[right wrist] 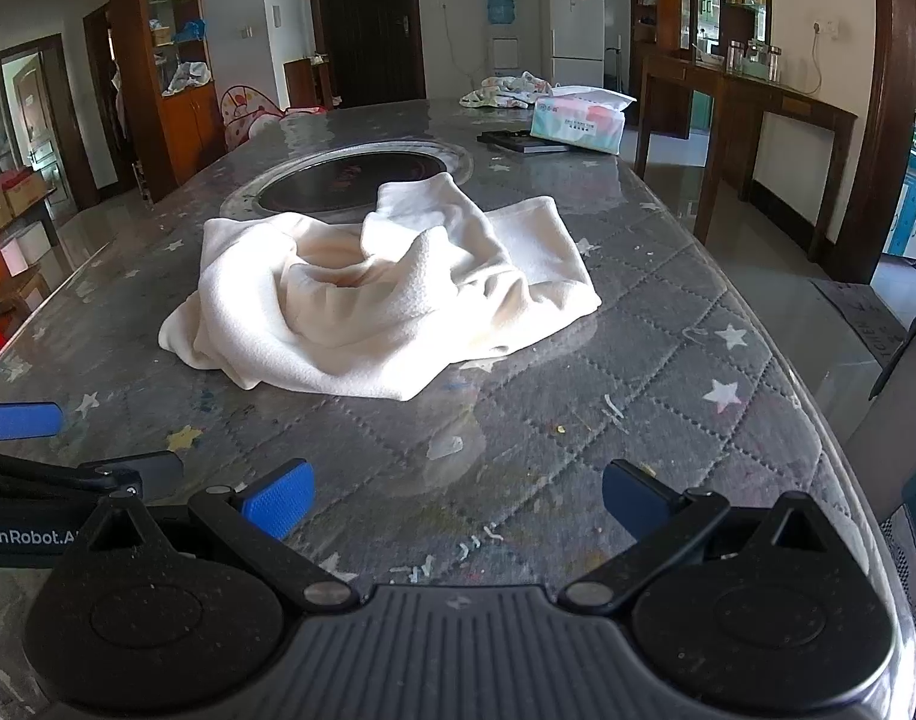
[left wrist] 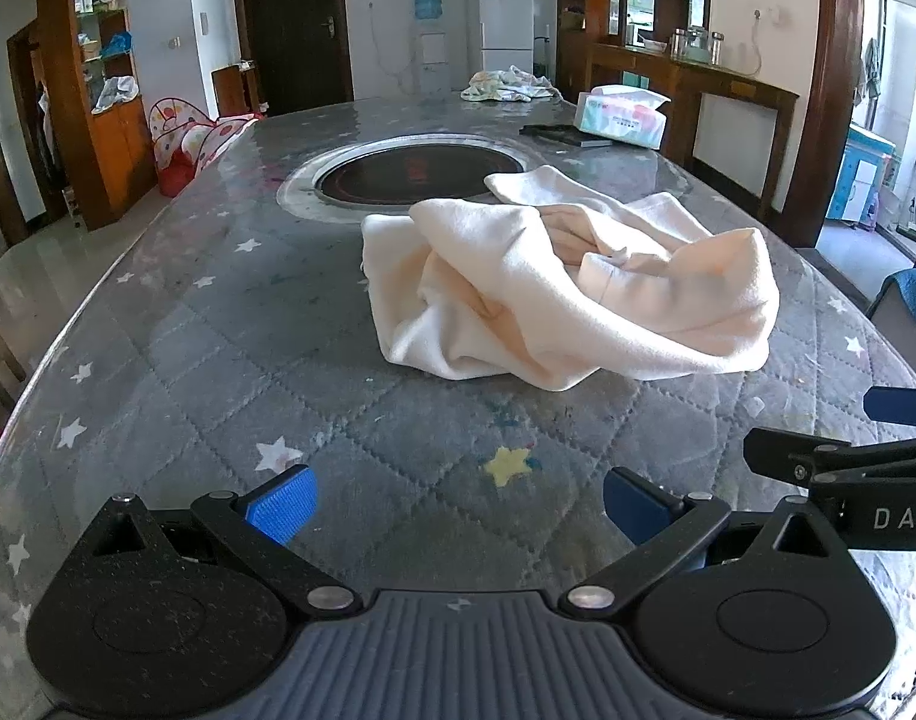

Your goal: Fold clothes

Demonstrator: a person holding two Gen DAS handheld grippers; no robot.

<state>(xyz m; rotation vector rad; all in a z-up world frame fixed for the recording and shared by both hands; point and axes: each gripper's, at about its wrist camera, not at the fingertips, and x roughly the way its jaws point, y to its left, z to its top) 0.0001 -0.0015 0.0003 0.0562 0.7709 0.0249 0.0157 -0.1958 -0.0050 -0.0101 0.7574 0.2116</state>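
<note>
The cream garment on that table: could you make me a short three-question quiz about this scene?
1. True or false: the cream garment is neatly folded.
2. What holds the garment: A) left gripper, B) right gripper, C) neither?
3. Fill in: behind the garment, set in the table, is a round dark ____.

Key: 1 false, it lies crumpled. 2 C, both are open and short of it. 3 cooktop.
</note>
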